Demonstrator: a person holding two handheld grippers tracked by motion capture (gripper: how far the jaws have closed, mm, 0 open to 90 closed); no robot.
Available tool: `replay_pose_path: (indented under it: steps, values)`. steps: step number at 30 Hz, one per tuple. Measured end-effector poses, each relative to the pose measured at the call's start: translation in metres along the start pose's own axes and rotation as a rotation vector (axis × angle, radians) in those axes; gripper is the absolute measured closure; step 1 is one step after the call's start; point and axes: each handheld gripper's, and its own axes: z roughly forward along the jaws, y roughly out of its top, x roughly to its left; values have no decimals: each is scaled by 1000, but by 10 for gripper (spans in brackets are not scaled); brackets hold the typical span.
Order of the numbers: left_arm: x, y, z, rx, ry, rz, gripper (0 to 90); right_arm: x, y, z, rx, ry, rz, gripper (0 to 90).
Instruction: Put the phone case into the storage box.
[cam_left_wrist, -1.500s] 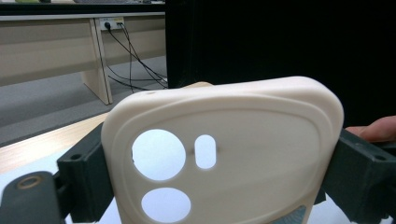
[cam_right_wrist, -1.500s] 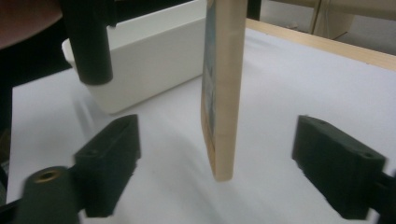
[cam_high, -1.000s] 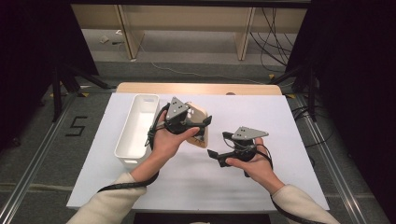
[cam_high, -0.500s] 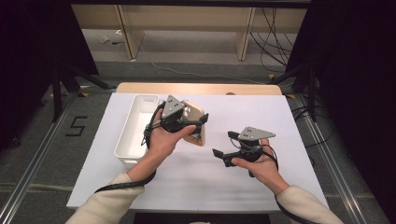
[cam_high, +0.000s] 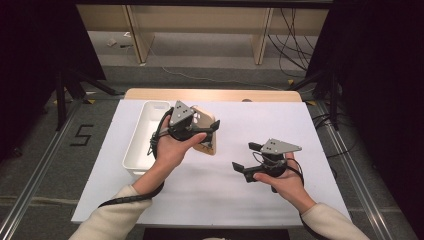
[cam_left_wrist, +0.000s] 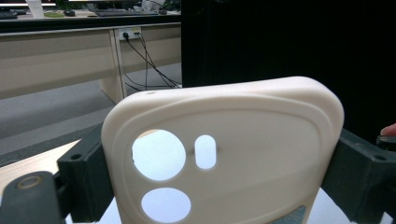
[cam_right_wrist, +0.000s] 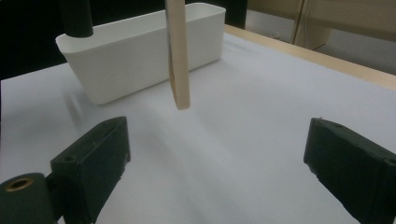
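**Phone case lifted over the white sheet**

Since a second ago, my right gripper (cam_high: 243, 157) has slid away, jaws apart. My left gripper (cam_high: 212, 134) clamps the cream phone case (cam_left_wrist: 224, 154) above the white table cover (cam_high: 220, 190), beside the white bin (cam_high: 145, 135); grey floor and wooden shelving lie beyond.

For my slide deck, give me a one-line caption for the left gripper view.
Cream plastic phone case with round camera cutouts, clamped edge to edge between the left gripper black jaws.

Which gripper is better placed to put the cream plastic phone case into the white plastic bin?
Left. The left gripper already clamps the cream plastic phone case beside the white plastic bin; the right gripper is open.
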Motion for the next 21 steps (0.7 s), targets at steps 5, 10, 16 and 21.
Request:
replay_pose_path:
  steps: [5, 10, 16, 21]
  values:
    - [3, 1, -2, -2, 7, -1, 104, -1, -1, -3, 0, -4, 0, 82]
    - [6, 3, -5, -8, 18, -1, 104, -1, -2, -6, -6, -8, 4, 81]
    - [10, 5, -8, -11, 31, 0, 104, -2, -4, -9, -6, -12, 11, 81]
    - [12, 6, -9, -12, 40, -3, 104, -4, -6, -11, -8, -18, 9, 82]
